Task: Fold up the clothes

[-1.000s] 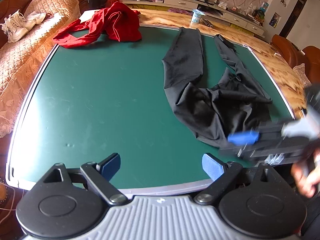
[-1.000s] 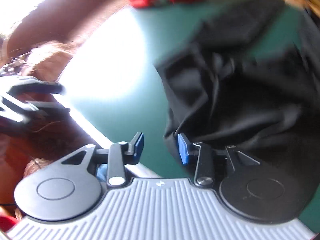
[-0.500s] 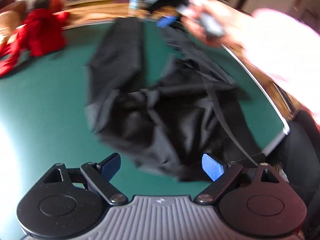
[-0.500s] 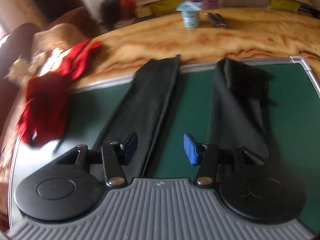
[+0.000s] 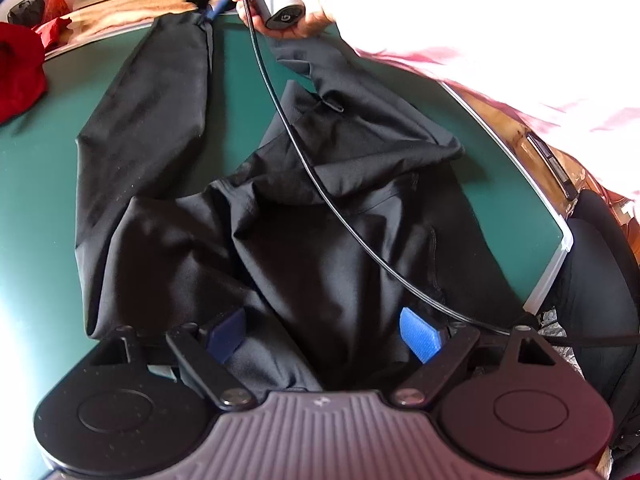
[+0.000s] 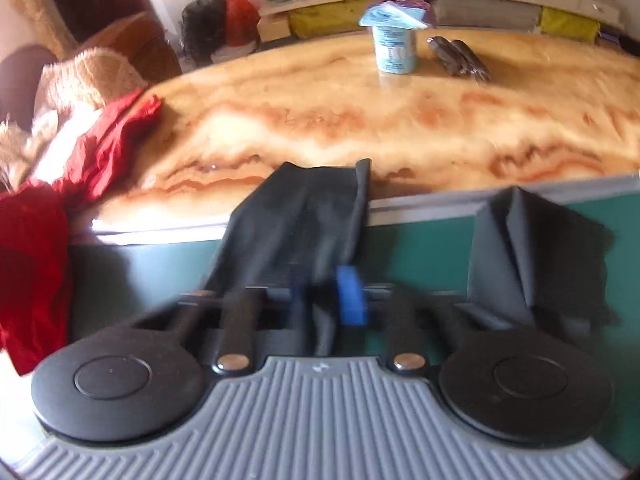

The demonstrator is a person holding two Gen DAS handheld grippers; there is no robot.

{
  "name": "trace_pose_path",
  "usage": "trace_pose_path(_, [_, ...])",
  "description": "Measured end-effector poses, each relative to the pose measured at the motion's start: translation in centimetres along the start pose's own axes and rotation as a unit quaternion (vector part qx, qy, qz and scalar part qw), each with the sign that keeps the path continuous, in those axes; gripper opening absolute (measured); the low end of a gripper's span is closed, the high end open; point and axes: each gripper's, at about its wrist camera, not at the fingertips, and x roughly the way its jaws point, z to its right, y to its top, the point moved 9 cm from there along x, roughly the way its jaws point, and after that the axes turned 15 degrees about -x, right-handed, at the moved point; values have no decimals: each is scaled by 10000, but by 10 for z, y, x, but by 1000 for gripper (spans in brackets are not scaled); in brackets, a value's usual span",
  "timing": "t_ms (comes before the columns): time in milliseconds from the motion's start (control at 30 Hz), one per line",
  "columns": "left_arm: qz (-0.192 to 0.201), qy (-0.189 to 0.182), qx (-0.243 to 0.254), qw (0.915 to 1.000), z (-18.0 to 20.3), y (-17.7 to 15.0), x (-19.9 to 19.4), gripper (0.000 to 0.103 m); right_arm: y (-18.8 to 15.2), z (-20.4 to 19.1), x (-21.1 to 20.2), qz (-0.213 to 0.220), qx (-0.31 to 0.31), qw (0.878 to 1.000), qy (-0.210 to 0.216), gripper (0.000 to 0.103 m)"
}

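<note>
Black trousers [image 5: 320, 240] lie rumpled on the green mat [image 5: 40, 160], legs stretching toward the far edge. My left gripper [image 5: 322, 320] hovers over the waist end. Its blue pads stand wide apart and are closing, with fabric lying between them but not pressed. At the far end, my right gripper [image 5: 208, 14] is shut on the hem of the left trouser leg [image 6: 296, 216]; in its own view the right gripper [image 6: 328, 292] has the blue pads pinched together on that cloth. The other trouser leg [image 6: 536, 240] lies free to the right.
A red garment [image 5: 16, 72] is heaped at the mat's far left, also visible as the red garment [image 6: 36, 260]. A yogurt cup [image 6: 394, 40] and a dark packet [image 6: 460, 60] sit on the marble tabletop beyond. A black cable [image 5: 320, 192] hangs over the trousers. A pink sleeve [image 5: 520, 40] fills the upper right.
My right gripper swung from the waist to the far hem of the left leg and shut on it. My left gripper moved right and down over the waist.
</note>
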Motion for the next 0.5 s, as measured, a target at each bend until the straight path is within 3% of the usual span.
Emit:
trace_pose_path(133, [-70, -89, 106, 9999, 3, -2, 2, 89, 19, 1, 3, 4, -333, 9994, -63, 5])
trace_pose_path(300, [-91, -105, 191, 9997, 4, -3, 5, 90, 85, 5, -3, 471, -842, 9921, -805, 4])
trace_pose_path(433, [-60, -124, 264, 9996, 6, -2, 5, 91, 133, 6, -12, 1052, -1302, 9709, -1713, 5])
trace_pose_path(467, [-73, -144, 242, 9996, 6, -2, 5, 91, 139, 9, -16, 1219, -1316, 9647, -1928, 7])
trace_pose_path(500, [-94, -170, 213, 9996, 5, -2, 5, 91, 143, 13, -20, 1368, -1295, 9586, -2136, 23])
